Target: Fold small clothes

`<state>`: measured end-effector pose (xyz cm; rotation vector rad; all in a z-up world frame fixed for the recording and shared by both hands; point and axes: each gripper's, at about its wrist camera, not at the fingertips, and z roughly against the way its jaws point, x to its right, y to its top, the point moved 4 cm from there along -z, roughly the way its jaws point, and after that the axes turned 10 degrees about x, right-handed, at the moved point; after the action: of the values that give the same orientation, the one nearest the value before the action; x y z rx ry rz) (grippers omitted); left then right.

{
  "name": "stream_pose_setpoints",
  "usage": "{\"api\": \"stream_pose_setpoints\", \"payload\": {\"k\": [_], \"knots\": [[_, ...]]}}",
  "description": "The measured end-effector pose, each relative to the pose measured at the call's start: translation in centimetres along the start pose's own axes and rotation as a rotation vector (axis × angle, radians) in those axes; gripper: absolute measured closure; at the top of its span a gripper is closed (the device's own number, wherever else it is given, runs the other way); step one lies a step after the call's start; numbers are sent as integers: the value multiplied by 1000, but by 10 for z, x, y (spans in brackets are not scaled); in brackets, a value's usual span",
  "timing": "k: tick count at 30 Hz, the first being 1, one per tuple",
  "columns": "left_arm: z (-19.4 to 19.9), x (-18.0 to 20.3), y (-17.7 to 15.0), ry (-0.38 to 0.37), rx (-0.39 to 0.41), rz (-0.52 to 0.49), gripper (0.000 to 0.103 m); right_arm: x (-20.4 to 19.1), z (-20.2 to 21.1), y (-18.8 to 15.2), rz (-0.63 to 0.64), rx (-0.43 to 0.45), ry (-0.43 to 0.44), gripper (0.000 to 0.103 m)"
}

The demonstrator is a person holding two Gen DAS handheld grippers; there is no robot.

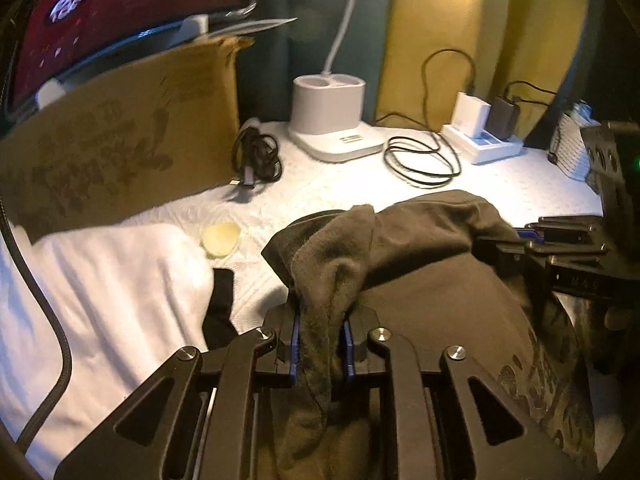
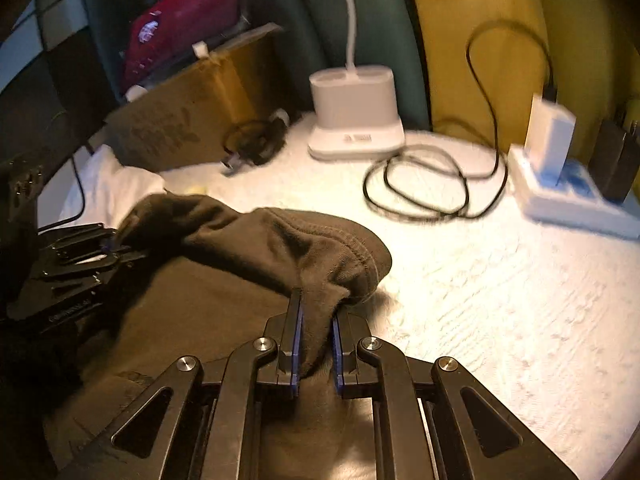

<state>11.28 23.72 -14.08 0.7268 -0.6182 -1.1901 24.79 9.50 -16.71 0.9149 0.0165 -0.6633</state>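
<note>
A small dark olive-brown garment (image 1: 432, 248) lies on the white quilted surface (image 1: 360, 192); it also shows in the right wrist view (image 2: 248, 248). My left gripper (image 1: 320, 344) is shut on a bunched fold of the garment's left edge. My right gripper (image 2: 316, 336) is shut on a fold of its right edge. Each gripper shows in the other's view, the right one (image 1: 560, 240) at the garment's right side and the left one (image 2: 80, 256) at its left side. A patterned part of the cloth (image 1: 560, 392) lies at lower right.
A cardboard box (image 1: 132, 140) stands at the back left, with a white cloth (image 1: 100, 300) in front of it. A white lamp base (image 1: 332, 120), coiled black cables (image 1: 420, 160), and white chargers (image 1: 480, 132) sit along the back. A small yellowish object (image 1: 220, 238) lies near the white cloth.
</note>
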Motion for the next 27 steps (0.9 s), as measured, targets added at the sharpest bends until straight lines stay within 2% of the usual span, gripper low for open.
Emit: {"api": "stream_pose_setpoints", "payload": {"k": [3,8,9,11,17,19,21,27], "knots": [[-2,-3,-1,7,-11,11,84,11,-2,2,-37,3,-20,63],[3,-5,-1,41,-7,12,78,16,2,1,-47,7,-47,58],[5,-6,0,59,-4,10,76,18,5,0,-49,8,-56,52],[14,-7,4,91,10,8,76,22,10,-1,-66,9,-79,48],[39,-17,10,157,50,22,74,30,26,-5,-95,17,-122,44],[44,-18,10,157,54,31,72,31,31,-6,-99,20,-135,44],[54,-15,9,154,67,30,63,32,37,-8,-103,26,-146,44],[73,7,9,118,87,2,61,35,59,-14,-121,49,-174,44]]}}
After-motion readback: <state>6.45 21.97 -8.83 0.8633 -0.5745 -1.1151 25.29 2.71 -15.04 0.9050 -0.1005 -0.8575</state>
